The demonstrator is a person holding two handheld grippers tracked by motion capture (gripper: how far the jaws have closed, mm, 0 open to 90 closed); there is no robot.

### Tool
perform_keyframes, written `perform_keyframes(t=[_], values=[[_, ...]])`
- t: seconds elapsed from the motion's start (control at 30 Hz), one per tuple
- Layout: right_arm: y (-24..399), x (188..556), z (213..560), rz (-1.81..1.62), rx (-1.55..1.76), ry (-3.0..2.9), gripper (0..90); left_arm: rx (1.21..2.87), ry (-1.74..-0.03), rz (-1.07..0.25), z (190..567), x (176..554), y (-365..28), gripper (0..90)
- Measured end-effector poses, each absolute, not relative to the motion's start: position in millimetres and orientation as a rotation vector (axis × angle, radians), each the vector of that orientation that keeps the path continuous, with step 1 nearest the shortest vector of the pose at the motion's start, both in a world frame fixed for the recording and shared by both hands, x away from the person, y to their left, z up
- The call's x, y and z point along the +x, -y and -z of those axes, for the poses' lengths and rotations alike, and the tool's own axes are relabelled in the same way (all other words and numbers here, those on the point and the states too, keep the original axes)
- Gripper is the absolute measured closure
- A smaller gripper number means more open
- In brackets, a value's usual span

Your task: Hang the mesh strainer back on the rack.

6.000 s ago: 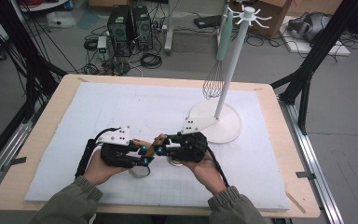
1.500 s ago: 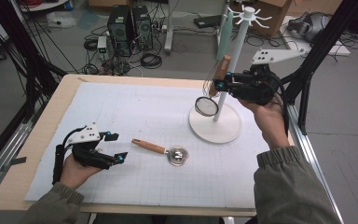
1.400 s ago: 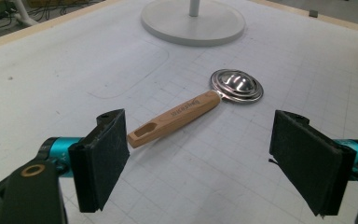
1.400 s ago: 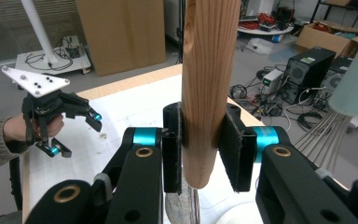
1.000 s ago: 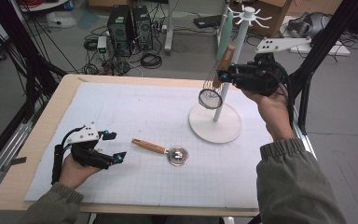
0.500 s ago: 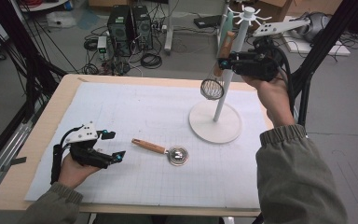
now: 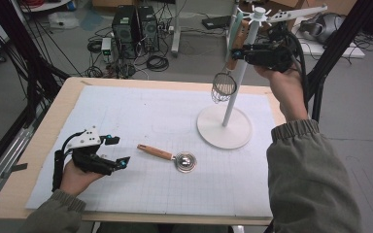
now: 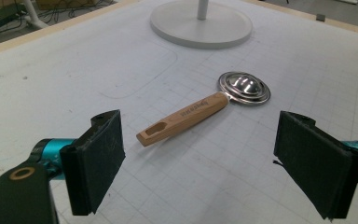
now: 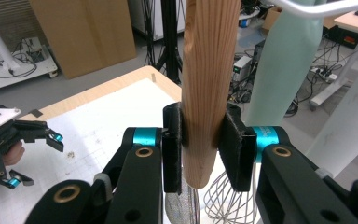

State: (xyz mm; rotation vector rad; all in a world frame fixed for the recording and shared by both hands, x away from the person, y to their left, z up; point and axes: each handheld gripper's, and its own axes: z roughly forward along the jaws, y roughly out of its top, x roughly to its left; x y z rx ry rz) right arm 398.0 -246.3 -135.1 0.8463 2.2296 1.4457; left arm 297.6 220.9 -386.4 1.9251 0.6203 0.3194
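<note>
Pale wood, straight-grained and rounded at its lower end, is clamped between the pads of the right gripper [image 9: 200,144]: this is the handle of a whisk [image 7: 224,86], held upright beside the white pole of a stand [image 7: 224,127]. Below the handle, thin wire loops are seen, bunched into a rounded cage that hangs above the stand's round base. The whisk is held well above the table [image 7: 39,145], near the hooks at the top of the pole, where a pale green utensil [image 9: 289,60] also hangs. The left gripper [image 7: 112,151] is rested on the white mat [image 7: 126,116], its jaws wide apart with nothing between them. Just ahead of it a strainer [image 8: 204,112] is laid flat, with a wooden handle and a shiny metal head.
</note>
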Motion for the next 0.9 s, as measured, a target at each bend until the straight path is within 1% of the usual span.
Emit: perform_keyframes(t=[0.33,0.9], values=[[248.7,403.5,135.5,-1.437,0.926,-2.216,71.9,1.92,-0.617,-0.315,385.6,297.3,-221.8,16.2],[252.6,405.8,140.0,-1.43,0.964,-2.187,71.7,1.925,-0.617,-0.317,386.8,297.5,-221.0,16.2]])
